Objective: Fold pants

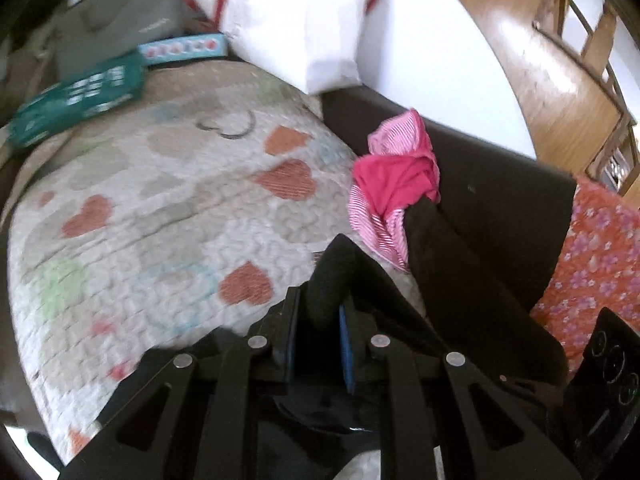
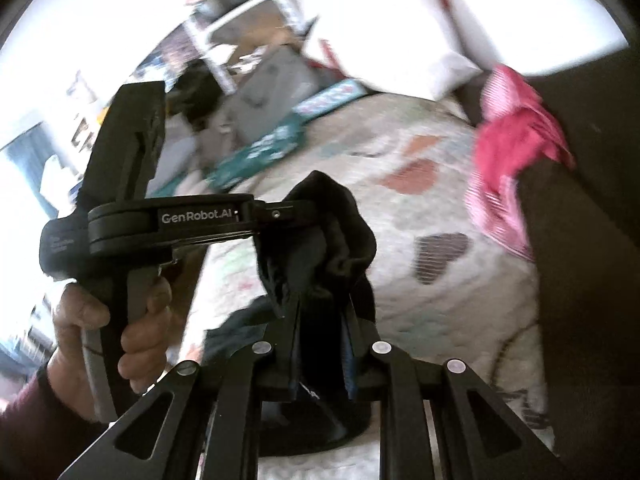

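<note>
The black pants [image 1: 448, 280] are lifted above a quilt with hearts [image 1: 160, 200]. My left gripper [image 1: 318, 316] is shut on a bunched fold of the pants. A long black leg stretches away to the right toward the bed's dark side. In the right wrist view my right gripper [image 2: 322, 320] is shut on another bunch of the black pants [image 2: 332, 240]. The left gripper's body [image 2: 168, 224], held in a hand, grips the same fabric from the left.
Pink striped clothes [image 1: 394, 184] lie at the quilt's right edge against a dark headboard [image 1: 500, 184]. White pillows [image 1: 296, 20], a grey box [image 1: 120, 20] and a green box [image 1: 76, 100] sit at the far end. An orange flowered cloth [image 1: 592, 260] is at right.
</note>
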The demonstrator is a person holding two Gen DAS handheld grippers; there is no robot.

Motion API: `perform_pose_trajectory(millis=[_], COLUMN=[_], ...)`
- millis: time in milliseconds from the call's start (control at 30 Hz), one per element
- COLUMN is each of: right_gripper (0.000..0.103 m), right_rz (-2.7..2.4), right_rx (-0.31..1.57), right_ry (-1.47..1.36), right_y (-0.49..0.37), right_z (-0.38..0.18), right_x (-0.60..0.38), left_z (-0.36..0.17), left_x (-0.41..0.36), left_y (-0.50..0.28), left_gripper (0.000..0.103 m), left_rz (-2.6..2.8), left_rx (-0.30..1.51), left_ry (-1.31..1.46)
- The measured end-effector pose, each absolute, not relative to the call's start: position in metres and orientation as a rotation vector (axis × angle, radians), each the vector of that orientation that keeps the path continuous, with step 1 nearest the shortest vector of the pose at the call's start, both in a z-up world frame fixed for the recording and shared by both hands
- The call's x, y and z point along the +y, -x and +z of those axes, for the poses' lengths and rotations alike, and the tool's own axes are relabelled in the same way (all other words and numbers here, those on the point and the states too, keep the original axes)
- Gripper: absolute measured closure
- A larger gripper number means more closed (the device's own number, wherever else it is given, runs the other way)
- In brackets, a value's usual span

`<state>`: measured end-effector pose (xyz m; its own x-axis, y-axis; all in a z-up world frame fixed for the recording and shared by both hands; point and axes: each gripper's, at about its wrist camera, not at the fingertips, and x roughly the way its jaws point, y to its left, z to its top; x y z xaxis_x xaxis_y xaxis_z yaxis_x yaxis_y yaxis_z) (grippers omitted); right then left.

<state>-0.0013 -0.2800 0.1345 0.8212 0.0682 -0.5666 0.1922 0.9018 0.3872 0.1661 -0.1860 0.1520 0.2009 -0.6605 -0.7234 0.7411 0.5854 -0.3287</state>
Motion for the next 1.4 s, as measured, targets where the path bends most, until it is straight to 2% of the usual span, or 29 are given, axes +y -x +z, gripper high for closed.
perform_pose_trajectory(millis=[300, 600, 733, 833, 900, 1000, 1200, 1400], right_gripper=[0.085, 0.085, 0.084, 0.077, 0.062, 0.047, 0.043, 0.041], right_rz=[0.195, 0.311, 0.324, 0.325, 0.344, 0.395, 0.491, 0.481], right_rx=[0.710, 0.879, 0.926, 0.911, 0.913, 0.920, 0.952, 0.969], right_ry=[-0.253, -0.037, 0.040, 0.094, 0.091, 0.063, 0.066, 0.034], right_y=[-0.038, -0.070, -0.077, -0.074, -0.073, -0.068, -0.052, -0.024], right_z=[0.136, 0.070, 0.038, 0.033, 0.031, 0.031, 0.032, 0.043], right_x=[-0.186, -0.105, -0.086, -0.078, -0.075, -0.071, -0.054, -0.086], left_z=[0.124, 0.041, 0.023, 0.021, 0.021, 0.025, 0.045, 0.055], left_x=[-0.058, 0.020, 0.044, 0.063, 0.071, 0.080, 0.070, 0.055], left_y=[-0.179, -0.195, -0.198, -0.200, -0.201, -0.198, -0.176, -0.153], left_gripper=[0.086, 0.086, 0.085, 0.078, 0.078, 0.078, 0.078, 0.066], left_rz=[-0.839, -0.678, -0.648, -0.608, -0.580, -0.541, -0.503, -0.525], left_rx=[0.981, 1.099, 1.130, 1.130, 1.132, 1.124, 1.105, 1.093], left_ry=[0.138, 0.331, 0.421, 0.479, 0.499, 0.519, 0.454, 0.442])
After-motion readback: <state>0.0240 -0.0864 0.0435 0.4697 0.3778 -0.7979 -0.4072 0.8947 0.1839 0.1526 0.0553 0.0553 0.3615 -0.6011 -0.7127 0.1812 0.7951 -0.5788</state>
